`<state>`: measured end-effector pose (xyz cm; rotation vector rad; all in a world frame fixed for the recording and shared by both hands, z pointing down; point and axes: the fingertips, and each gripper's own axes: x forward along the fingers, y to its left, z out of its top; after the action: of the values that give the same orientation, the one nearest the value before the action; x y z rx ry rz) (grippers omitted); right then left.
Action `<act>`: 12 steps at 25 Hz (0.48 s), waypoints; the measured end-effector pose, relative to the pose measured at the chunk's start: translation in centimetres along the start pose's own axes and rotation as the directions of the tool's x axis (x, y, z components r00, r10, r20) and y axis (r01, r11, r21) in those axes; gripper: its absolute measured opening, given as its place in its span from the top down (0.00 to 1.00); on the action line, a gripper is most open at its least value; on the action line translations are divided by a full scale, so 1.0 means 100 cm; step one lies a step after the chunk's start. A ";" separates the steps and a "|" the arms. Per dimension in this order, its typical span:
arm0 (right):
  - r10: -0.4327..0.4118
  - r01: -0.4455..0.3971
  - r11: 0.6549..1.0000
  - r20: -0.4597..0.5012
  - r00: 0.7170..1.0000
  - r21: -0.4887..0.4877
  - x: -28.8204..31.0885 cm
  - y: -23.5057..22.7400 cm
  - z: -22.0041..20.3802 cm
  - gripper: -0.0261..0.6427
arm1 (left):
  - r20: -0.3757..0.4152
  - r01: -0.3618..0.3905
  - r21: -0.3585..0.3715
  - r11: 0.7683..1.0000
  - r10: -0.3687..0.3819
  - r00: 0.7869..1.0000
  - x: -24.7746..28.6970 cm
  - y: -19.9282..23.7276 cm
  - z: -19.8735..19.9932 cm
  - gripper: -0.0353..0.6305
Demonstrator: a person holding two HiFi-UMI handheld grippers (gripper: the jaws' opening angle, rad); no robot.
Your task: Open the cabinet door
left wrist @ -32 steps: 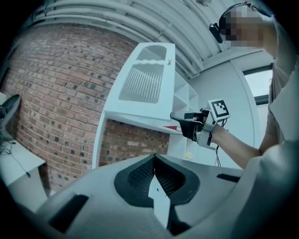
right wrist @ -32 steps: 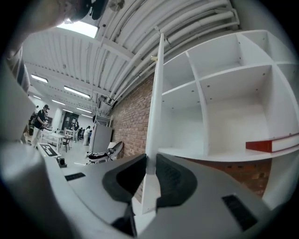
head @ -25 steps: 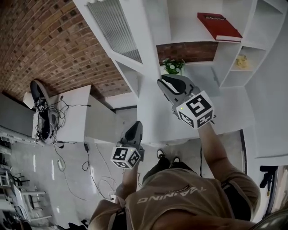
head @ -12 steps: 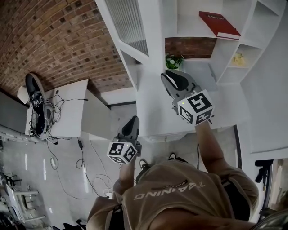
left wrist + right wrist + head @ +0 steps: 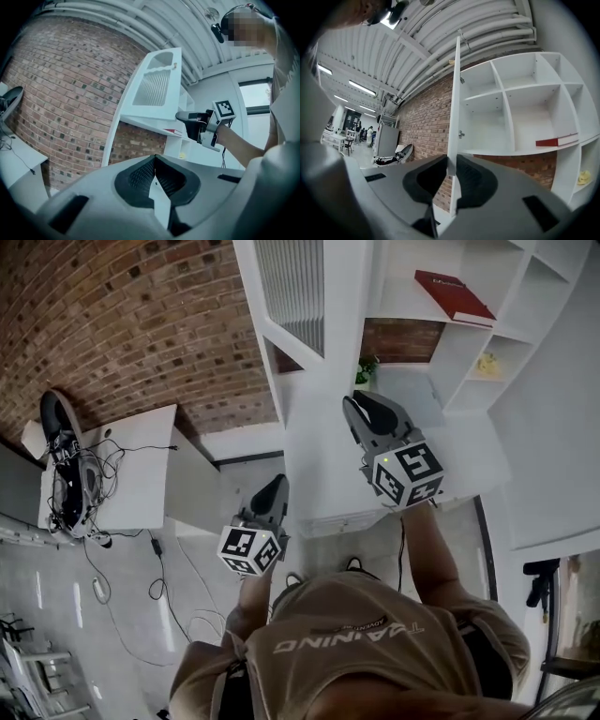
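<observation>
The white cabinet door (image 5: 292, 282) with a ribbed panel stands swung out from the open shelving (image 5: 469, 334). My right gripper (image 5: 354, 401) is level and shut on the door's free edge. In the right gripper view the door (image 5: 454, 103) runs edge-on down between the jaws of my right gripper (image 5: 451, 171). In the left gripper view the door's face (image 5: 152, 86) fills the middle, with the right gripper (image 5: 180, 116) at its lower corner. My left gripper (image 5: 277, 482) hangs lower left, away from the door. Its jaws (image 5: 154, 158) meet at the tips on nothing.
A red book (image 5: 453, 294) lies on a shelf, with a small yellow object (image 5: 485, 362) one compartment lower and a plant (image 5: 364, 371) below. A brick wall (image 5: 141, 324) is at left. A white desk (image 5: 131, 474) there carries cables and a dark helmet-like object (image 5: 54, 427).
The door has swung further out with the right gripper on its edge, showing more of the shelves. The left gripper has drifted down and to the left.
</observation>
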<state>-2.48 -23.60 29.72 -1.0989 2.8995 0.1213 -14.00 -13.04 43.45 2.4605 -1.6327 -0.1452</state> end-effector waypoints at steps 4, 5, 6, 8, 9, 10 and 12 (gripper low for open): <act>-0.038 0.038 0.999 -0.011 0.999 -0.017 0.001 0.015 0.001 0.86 | -0.004 0.035 0.026 0.999 -0.035 0.999 -0.009 0.008 0.006 0.94; -0.048 0.048 0.999 -0.010 0.999 -0.017 0.001 0.018 0.001 0.86 | -0.006 0.041 0.029 0.999 -0.041 0.999 -0.012 0.011 0.006 0.94; -0.059 0.058 0.998 -0.008 0.998 -0.016 0.001 0.021 0.001 0.86 | -0.007 0.045 0.029 0.999 -0.045 0.999 -0.015 0.015 0.006 0.94; -0.078 0.078 0.997 -0.003 0.997 -0.013 0.001 0.025 0.001 0.86 | -0.010 0.050 0.024 0.998 -0.050 0.999 -0.021 0.021 0.004 0.94; -0.087 0.087 0.996 -0.001 0.996 -0.013 0.001 0.027 0.001 0.86 | -0.013 0.053 0.020 0.998 -0.052 0.999 -0.025 0.024 0.002 0.94; -0.093 0.093 0.996 0.001 0.996 -0.013 0.001 0.030 0.002 0.86 | -0.017 0.056 0.017 0.998 -0.056 0.998 -0.028 0.026 0.001 0.94; -0.103 0.103 0.995 0.007 0.995 -0.010 0.002 0.036 0.003 0.86 | -0.028 0.066 0.013 0.998 -0.066 0.997 -0.035 0.032 -0.002 0.94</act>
<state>-5.03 -21.01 29.61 -1.2450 2.8325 0.1370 -18.19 -11.00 44.21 2.5169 -1.5472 -0.1085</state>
